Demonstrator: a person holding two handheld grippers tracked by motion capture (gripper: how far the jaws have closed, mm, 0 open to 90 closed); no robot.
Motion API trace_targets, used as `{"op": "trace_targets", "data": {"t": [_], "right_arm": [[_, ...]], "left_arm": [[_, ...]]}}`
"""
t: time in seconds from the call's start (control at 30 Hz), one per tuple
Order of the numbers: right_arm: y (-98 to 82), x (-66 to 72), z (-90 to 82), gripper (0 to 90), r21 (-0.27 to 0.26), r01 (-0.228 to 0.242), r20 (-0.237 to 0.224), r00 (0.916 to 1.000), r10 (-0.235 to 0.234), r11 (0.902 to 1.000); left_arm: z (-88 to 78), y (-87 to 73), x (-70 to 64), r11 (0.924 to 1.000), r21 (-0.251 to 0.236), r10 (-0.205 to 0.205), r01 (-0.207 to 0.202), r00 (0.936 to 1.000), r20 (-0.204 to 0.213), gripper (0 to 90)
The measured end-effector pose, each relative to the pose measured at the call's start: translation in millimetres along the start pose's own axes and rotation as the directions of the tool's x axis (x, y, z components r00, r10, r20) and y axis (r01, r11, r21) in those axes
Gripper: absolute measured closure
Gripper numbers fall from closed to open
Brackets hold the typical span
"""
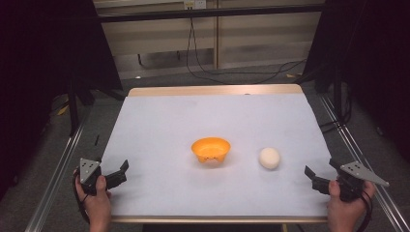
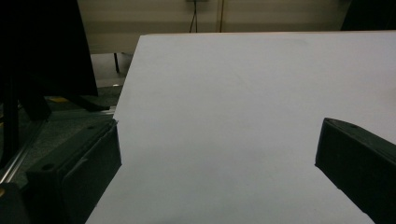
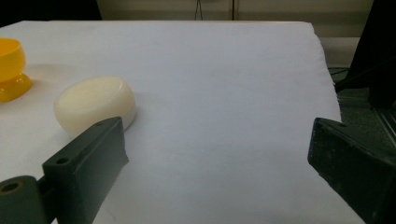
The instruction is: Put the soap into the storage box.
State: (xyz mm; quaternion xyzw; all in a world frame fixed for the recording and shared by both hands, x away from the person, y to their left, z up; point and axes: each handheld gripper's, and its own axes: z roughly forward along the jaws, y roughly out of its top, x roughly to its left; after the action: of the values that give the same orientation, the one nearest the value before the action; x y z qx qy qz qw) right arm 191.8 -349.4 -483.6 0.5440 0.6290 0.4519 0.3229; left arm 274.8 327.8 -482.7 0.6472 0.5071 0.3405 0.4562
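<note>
Left black two-jaw gripper (image 1: 115, 172) and right black two-jaw gripper (image 1: 321, 175), each held in one hand at the near corners, jaws spread wide, nothing between them.

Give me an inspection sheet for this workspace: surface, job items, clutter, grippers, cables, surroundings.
Surface: table under a flat white sheet, wooden edge showing at the far side.
Job's things: orange bowl upright near the centre; cream round piece on the sheet to its right, apart from it.
Clutter: nothing seen.
Grippers: left gripper and right gripper open, empty, at the near corners.
Cables: black cables on the floor beyond the table.
Surroundings: dark curtains at both sides, metal rails alongside.
</note>
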Motion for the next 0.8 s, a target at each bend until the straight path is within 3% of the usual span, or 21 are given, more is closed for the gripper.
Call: {"op": "trace_targets", "data": {"t": [0.1, 0.2, 0.33, 0.47, 0.6, 0.8], "right_arm": [[0.6, -0.9, 1.1, 3.9, 0.016, 0.004, -0.008, 1.0000, -0.004, 0.9999], [2.3, -4.0, 1.6, 4.0, 0.027, -0.025, -0.026, 0.9993, 0.026, 0.9993], [8.5, -3.3, 2.7, 6.0, 0.065, 0.015, -0.057, 0.9983, -0.011, 0.9978], [17.1, -1.4, 8.2, 10.3, 0.140, 0.078, -0.097, 0.9931, -0.065, 0.9871], [25.4, -1.0, 15.1, 6.7, 0.253, 0.129, -0.147, 0.9848, -0.093, 0.9588], [39.8, 1.2, 21.7, 5.8, 0.324, 0.175, -0.189, 0.9749, -0.118, 0.9299]], "left_arm": [[0.3, 0.1, -0.1, 1.0000, 0.002, 0.004, -0.004, 1.0000, 0.000, 0.3], [0.1, 0.0, -1.0, 0.9999, 0.000, 0.012, -0.012, 0.9999, 0.000, 0.4], [0.6, 0.0, -1.6, 1.0000, 0.001, 0.006, -0.006, 1.0000, 0.000, 0.4], [1.0, 0.2, -1.9, 0.9998, 0.007, 0.021, -0.021, 0.9998, 0.003, 0.4], [1.2, 0.3, -1.9, 0.9997, 0.009, 0.022, -0.022, 0.9997, 0.006, 0.4], [1.7, 0.4, -2.0, 0.9998, 0.012, 0.015, -0.015, 0.9998, 0.010, 0.4]]}}
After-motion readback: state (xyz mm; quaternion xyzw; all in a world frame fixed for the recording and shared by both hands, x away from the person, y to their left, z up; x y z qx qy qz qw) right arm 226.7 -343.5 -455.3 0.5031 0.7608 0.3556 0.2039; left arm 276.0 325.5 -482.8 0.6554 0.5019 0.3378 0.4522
